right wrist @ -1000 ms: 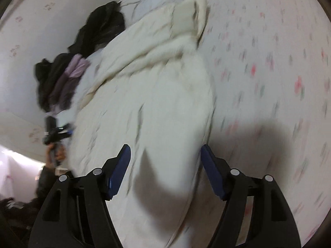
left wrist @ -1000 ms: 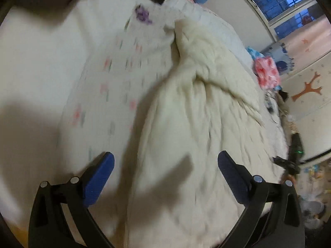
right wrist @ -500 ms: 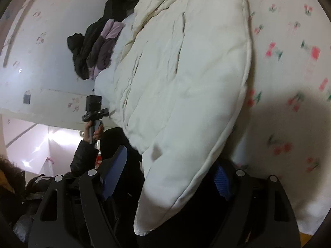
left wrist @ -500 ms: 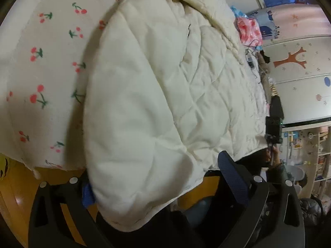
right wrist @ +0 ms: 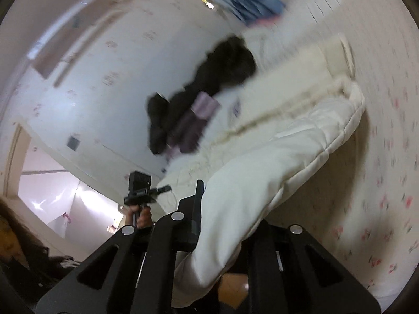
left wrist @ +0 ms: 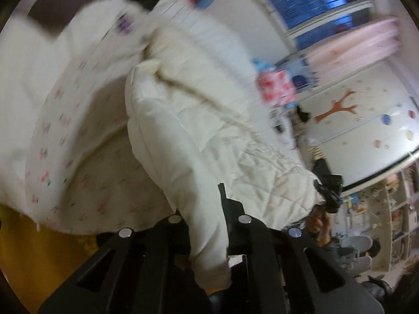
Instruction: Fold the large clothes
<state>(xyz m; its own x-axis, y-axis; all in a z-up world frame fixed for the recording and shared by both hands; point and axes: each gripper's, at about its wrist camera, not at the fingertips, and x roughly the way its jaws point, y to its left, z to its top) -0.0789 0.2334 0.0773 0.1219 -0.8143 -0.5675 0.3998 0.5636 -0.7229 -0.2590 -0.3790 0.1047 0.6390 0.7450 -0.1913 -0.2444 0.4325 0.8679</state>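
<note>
Fold step in hand: left tool (left wrist: 207, 225) and right tool (right wrist: 222, 225) each pinch a near corner of the cream quilted coat (left wrist: 199, 120), which lies on the cherry-print bed (left wrist: 62, 130). Next, prob. carry the hem fwd w/ both hands level. Dark clothes pile (right wrist: 204, 96) sits beyond, near the fold's landing spot

Both wrist views close over bed (left wrist: 78, 141) (opposite ends) — sharing cream coat (right wrist: 275, 162).
</note>
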